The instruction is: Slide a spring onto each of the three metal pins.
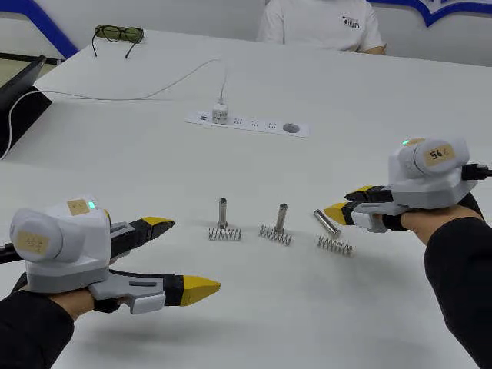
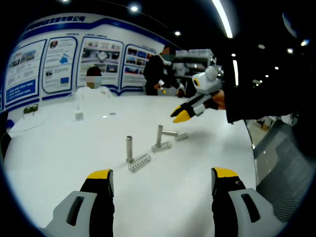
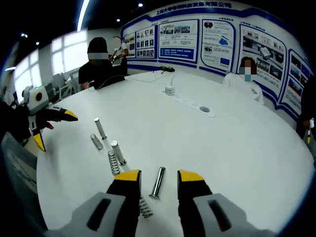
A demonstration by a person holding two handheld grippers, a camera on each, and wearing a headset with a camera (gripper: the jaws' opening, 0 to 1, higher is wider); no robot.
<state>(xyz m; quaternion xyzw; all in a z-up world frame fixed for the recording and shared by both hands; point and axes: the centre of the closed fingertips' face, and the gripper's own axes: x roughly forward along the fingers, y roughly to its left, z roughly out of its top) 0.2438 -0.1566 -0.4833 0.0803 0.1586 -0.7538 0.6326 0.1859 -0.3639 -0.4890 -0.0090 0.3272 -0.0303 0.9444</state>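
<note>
Two metal pins stand upright on the white table (image 1: 154,169), the left pin (image 1: 222,213) and the middle pin (image 1: 281,217). A third pin (image 1: 327,223) lies on its side. One spring lies in front of each: left spring (image 1: 224,234), middle spring (image 1: 275,235), right spring (image 1: 335,246). My right gripper (image 3: 160,177) is open, its jaws on either side of the lying pin (image 3: 158,181) with a gap to each. My left gripper (image 1: 184,255) is open and holds nothing, well short of the left pin (image 2: 129,148) and its spring (image 2: 139,162).
A white power strip (image 1: 246,123) with a plugged-in charger (image 1: 221,114) and cable lies further back. Dark glasses (image 1: 118,33) rest at the far left. A person in a white shirt (image 1: 319,23) sits at the far edge. A dark object (image 1: 15,92) is at the left edge.
</note>
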